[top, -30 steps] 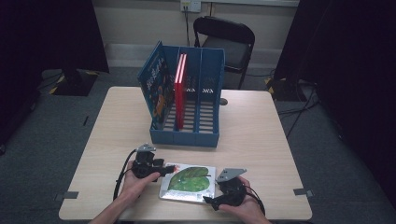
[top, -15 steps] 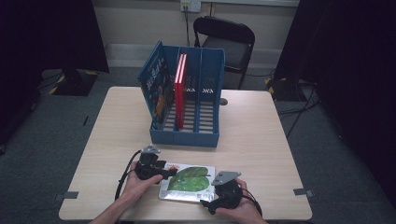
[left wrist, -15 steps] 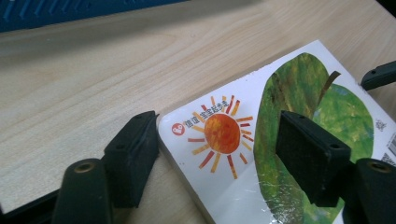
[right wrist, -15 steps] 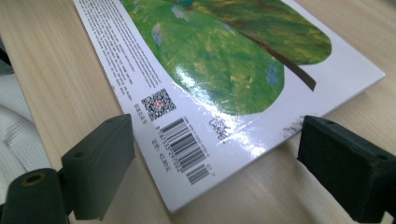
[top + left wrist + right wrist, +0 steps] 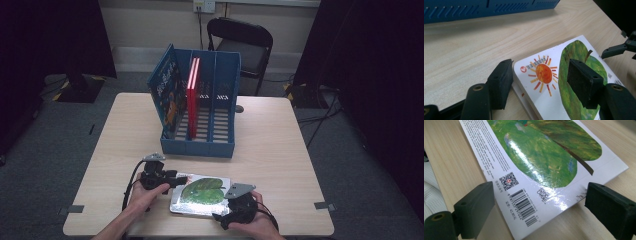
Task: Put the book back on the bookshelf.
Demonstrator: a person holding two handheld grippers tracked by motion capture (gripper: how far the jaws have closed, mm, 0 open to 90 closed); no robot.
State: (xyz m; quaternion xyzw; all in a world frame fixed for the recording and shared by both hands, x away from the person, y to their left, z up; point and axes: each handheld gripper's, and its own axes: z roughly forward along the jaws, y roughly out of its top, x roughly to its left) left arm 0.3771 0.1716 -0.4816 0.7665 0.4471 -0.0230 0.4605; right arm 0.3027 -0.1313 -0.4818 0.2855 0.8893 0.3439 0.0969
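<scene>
My right tool has just opened off the flat white, green-leaf picture book; my left tool, narrowing, straddles its far corner unclamped, so the lift toward the blue file rack waits.

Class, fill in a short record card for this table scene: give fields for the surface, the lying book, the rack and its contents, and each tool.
Surface: wooden table
Lying book: flat near the front edge, green leaf cover
Rack: blue file rack, three compartments
Rack contents: red book upright; blue picture book leaning
Left tool: open, jaws astride the lying book's corner
Right tool: open, astride the barcode corner
</scene>
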